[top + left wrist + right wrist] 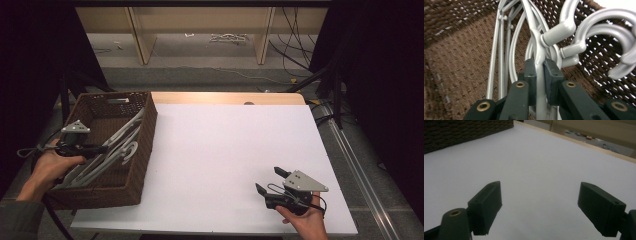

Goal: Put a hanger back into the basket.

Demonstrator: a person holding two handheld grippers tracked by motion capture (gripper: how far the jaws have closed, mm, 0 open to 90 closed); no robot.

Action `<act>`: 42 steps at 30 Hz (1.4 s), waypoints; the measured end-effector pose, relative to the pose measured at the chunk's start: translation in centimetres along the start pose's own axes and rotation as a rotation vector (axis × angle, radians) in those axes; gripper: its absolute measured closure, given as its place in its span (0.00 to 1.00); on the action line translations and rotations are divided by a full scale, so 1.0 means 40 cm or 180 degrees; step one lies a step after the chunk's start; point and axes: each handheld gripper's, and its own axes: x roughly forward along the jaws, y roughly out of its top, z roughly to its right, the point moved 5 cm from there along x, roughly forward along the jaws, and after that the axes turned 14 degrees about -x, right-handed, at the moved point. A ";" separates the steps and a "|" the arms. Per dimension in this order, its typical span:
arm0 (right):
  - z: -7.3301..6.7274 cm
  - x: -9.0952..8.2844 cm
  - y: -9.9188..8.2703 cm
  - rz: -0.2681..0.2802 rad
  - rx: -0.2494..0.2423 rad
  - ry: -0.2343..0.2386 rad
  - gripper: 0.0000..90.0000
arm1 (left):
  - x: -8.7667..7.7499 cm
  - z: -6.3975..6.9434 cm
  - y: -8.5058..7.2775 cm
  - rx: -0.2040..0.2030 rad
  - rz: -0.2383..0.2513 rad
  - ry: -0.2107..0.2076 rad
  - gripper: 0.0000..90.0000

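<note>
Several grey plastic hangers lie stacked in a brown wicker basket at the table's left. My left gripper reaches into the basket and is shut on one hanger's thin grey bar, just below where its hook joins. Other curved hooks crowd to the right of the jaws. Over the white tabletop at the near right, my right gripper stands open, with nothing between its jaws.
The basket's woven walls close in around the left gripper. A wooden strip runs along the table's far edge. Beyond it are floor, shelf legs and cables. A metal rail runs along the table's right.
</note>
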 end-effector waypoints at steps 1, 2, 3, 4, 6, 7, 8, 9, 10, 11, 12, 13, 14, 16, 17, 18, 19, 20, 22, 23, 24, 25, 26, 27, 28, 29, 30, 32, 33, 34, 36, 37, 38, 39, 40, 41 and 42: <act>-0.001 0.000 0.000 -0.0007 0.0006 0.0013 0.23 | 0.005 0.000 -0.002 0.0031 -0.0021 0.0040 0.91; -0.001 0.001 0.000 -0.0010 0.0002 0.0015 0.23 | 0.012 0.001 -0.005 0.0033 -0.0034 0.0041 0.91; -0.003 0.000 -0.001 -0.0022 0.0023 0.0023 0.23 | 0.021 0.001 -0.007 0.0044 -0.0045 0.0059 0.90; -0.001 0.000 -0.001 -0.0018 0.0012 0.0010 0.23 | 0.024 0.002 -0.007 0.0059 -0.0077 0.0039 0.90; -0.001 0.000 0.000 -0.0009 0.0015 0.0009 0.23 | 0.029 0.005 -0.007 0.0060 -0.0124 0.0019 0.90; -0.001 0.000 -0.001 -0.0012 0.0016 0.0011 0.23 | 0.031 0.007 -0.007 0.0063 -0.0113 0.0019 0.90; -0.001 0.000 -0.001 -0.0010 -0.0002 0.0005 0.23 | 0.031 0.008 -0.008 0.0061 -0.0126 0.0016 0.90; -0.001 0.000 -0.001 -0.0008 -0.0002 0.0006 0.23 | 0.031 0.008 -0.009 0.0064 -0.0137 0.0003 0.89; -0.002 -0.001 0.000 -0.0012 0.0022 0.0020 0.23 | 0.031 0.007 -0.009 0.0051 -0.0147 -0.0001 0.89; -0.004 -0.002 0.000 -0.0024 0.0045 0.0034 0.23 | 0.031 0.005 -0.010 0.0048 -0.0165 0.0021 0.88; -0.003 -0.001 0.000 -0.0022 0.0037 0.0029 0.23 | 0.027 0.003 -0.011 0.0081 -0.0203 0.0021 0.85; 0.000 0.000 0.000 -0.0005 -0.0003 0.0000 0.23 | 0.027 0.005 -0.010 0.0033 -0.0153 0.0030 0.81; 0.000 0.000 0.000 -0.0005 -0.0007 0.0003 0.23 | 0.023 0.004 -0.009 0.0027 -0.0139 0.0041 0.78; -0.001 0.001 0.002 0.0009 -0.0013 0.0008 0.23 | 0.011 0.006 -0.004 -0.0073 -0.0037 0.0033 0.67; -0.002 0.002 0.003 -0.0001 0.0001 0.0017 0.23 | 0.003 0.008 -0.002 -0.0085 -0.0005 0.0021 0.63; -0.002 0.004 0.003 -0.0003 -0.0007 0.0019 0.23 | -0.005 0.009 0.000 -0.0060 0.0003 0.0026 0.60; -0.006 0.006 0.003 -0.0003 0.0034 0.0034 0.23 | -0.015 0.012 0.001 -0.0035 0.0022 0.0060 0.57; -0.003 0.007 0.003 -0.0010 -0.0012 0.0032 0.23 | -0.022 0.016 0.002 -0.0024 0.0020 0.0055 0.54; -0.003 0.010 0.005 -0.0004 -0.0012 0.0044 0.23 | -0.041 0.031 0.006 0.0032 0.0072 0.0042 0.52; -0.004 0.011 0.005 -0.0005 0.0000 0.0049 0.23 | -0.050 0.039 0.009 0.0074 0.0087 0.0017 0.51; -0.003 0.012 0.005 -0.0013 -0.0009 0.0048 0.23 | -0.055 0.048 0.012 0.0063 0.0150 0.0006 0.50; -0.002 0.014 0.005 -0.0009 -0.0011 0.0059 0.23 | -0.065 0.061 0.017 0.0067 0.0239 0.0019 0.49; -0.001 0.015 0.006 -0.0016 -0.0020 0.0059 0.23 | -0.068 0.071 0.022 0.0009 0.0335 0.0025 0.47; -0.001 0.016 0.007 -0.0010 -0.0010 0.0049 0.23 | -0.075 0.088 0.028 -0.0075 0.0476 0.0057 0.45; -0.001 0.018 0.007 0.0001 -0.0005 0.0056 0.23 | -0.084 0.095 0.029 -0.0069 0.0507 0.0094 0.45; -0.001 0.018 0.008 -0.0002 -0.0005 0.0058 0.23 | -0.095 0.104 0.030 -0.0019 0.0511 0.0092 0.44; -0.002 0.017 0.008 -0.0024 -0.0009 0.0063 0.23 | -0.097 0.124 0.034 -0.0139 0.0679 0.0057 0.43; -0.002 0.019 0.009 -0.0003 -0.0029 0.0062 0.23 | -0.107 0.163 0.034 -0.0249 0.0836 -0.0066 0.41; -0.003 0.019 0.009 -0.0006 -0.0026 0.0075 0.23 | -0.110 0.180 0.033 -0.0253 0.0886 -0.0108 0.41; -0.003 0.019 0.009 -0.0008 -0.0024 0.0074 0.23 | -0.112 0.196 0.033 -0.0262 0.0946 -0.0165 0.40; -0.004 0.018 0.009 -0.0009 -0.0019 0.0073 0.23 | -0.116 0.224 0.033 -0.0280 0.1037 -0.0247 0.40; -0.004 0.018 0.009 -0.0016 -0.0017 0.0079 0.23 | -0.116 0.237 0.034 -0.0290 0.1070 -0.0291 0.38; -0.006 0.017 0.009 -0.0028 0.0008 0.0096 0.23 | -0.116 0.245 0.034 -0.0294 0.1088 -0.0295 0.38; -0.004 0.017 0.009 -0.0016 -0.0009 0.0083 0.23 | -0.117 0.259 0.035 -0.0254 0.1136 -0.0298 0.38; -0.003 0.016 0.009 0.0003 -0.0013 0.0061 0.23 | -0.117 0.268 0.036 -0.0283 0.1157 -0.0313 0.37; -0.002 0.014 0.008 -0.0032 -0.0013 0.0063 0.23 | -0.118 0.283 0.037 -0.0241 0.1188 -0.0347 0.36; -0.001 0.013 0.007 -0.0034 -0.0015 0.0055 0.23 | -0.119 0.292 0.038 -0.0230 0.1213 -0.0364 0.36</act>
